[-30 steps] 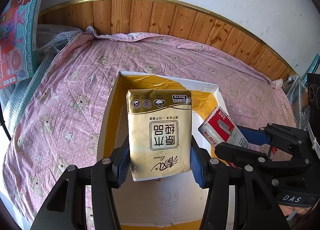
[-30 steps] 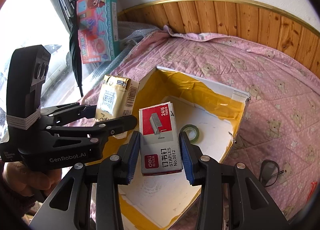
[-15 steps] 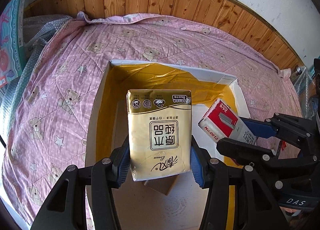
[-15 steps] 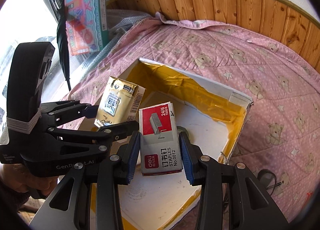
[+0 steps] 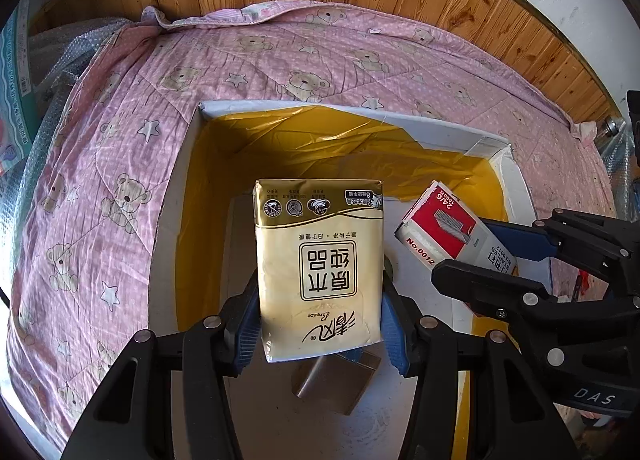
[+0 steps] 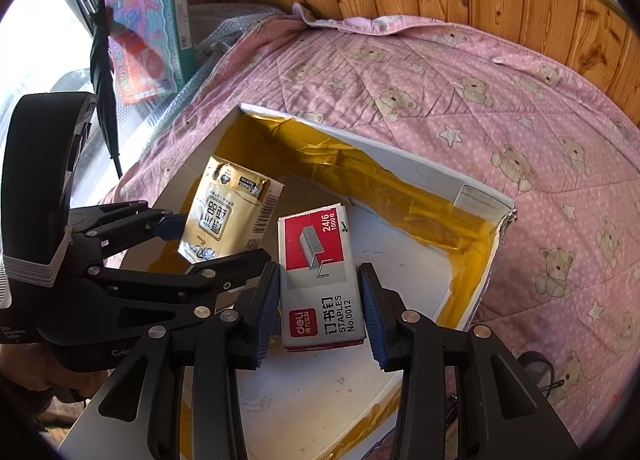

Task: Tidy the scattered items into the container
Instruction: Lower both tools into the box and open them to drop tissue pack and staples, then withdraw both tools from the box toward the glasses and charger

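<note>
here the left gripper [image 5: 320, 300] clamps a gold tissue pack [image 5: 320, 264], the right gripper [image 6: 320, 300] a red-grey staples box [image 6: 320, 272].

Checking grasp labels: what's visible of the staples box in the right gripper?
The staples box is a small rectangular carton, seemingly cardboard, red above with a staple-strip picture and "24/6", grey below, printed "STAPLES No.0012" beside a red logo. It looks closed, with slightly scuffed edges. The right gripper clamps its long sides between blue pads, holding it above the floor of the open box. The left-wrist view shows it tilted, touching only the pads.
</note>
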A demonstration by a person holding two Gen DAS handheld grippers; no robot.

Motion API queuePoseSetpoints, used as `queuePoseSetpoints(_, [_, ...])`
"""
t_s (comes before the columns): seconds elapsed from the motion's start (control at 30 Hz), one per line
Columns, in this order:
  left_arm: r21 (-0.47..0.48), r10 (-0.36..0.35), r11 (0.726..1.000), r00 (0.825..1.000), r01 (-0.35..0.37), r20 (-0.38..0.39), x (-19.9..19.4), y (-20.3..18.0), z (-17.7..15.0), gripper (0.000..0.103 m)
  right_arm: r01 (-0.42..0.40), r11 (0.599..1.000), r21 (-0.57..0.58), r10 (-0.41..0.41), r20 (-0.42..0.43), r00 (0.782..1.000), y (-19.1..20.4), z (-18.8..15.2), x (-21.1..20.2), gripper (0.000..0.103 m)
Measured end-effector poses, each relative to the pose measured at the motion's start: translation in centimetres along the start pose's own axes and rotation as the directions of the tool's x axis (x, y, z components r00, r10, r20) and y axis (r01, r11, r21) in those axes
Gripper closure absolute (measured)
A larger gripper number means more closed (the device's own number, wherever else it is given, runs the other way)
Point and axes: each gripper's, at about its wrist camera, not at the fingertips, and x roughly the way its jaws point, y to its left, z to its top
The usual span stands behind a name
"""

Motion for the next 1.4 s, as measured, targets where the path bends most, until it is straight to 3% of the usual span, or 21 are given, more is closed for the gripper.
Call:
queuePoseSetpoints(0.47, [-0.012, 0.027, 1.0, 1.0, -0.027, -0.01, 1.1, 0.4, 1.3, 0.048, -0.017, 1.0, -0.016, 0.016, -0.018, 1.0, 0.4, -0.8, 0.1, 0.059])
queuePoseSetpoints(0.7, [-0.011, 0.041, 0.999, 0.999, -0.041, -0.007, 0.9, -0.1, 1.2, 0.043, -0.041, 0.999, -0.004, 0.041, -0.011, 0.999, 0.4, -1.6, -0.9, 0.058])
queuePoseSetpoints(1.0, [-0.051, 0.049, 0.998, 0.998, -0.047, 0.036, -1.5, 0.5, 0.6, 0.043, -0.079, 0.997, 0.019, 0.079, 0.02, 0.997, 0.6, -3.3, -3.2, 0.059])
queuePoseSetpoints(1.4, [-0.035, 0.047, 0.998, 0.994, -0.044, 0.094, -5.7, -1.7, -3.1, 0.043, -0.133, 0.989, 0.066, 0.128, 0.073, 0.989, 1.8, -8.2, -6.5, 0.059])
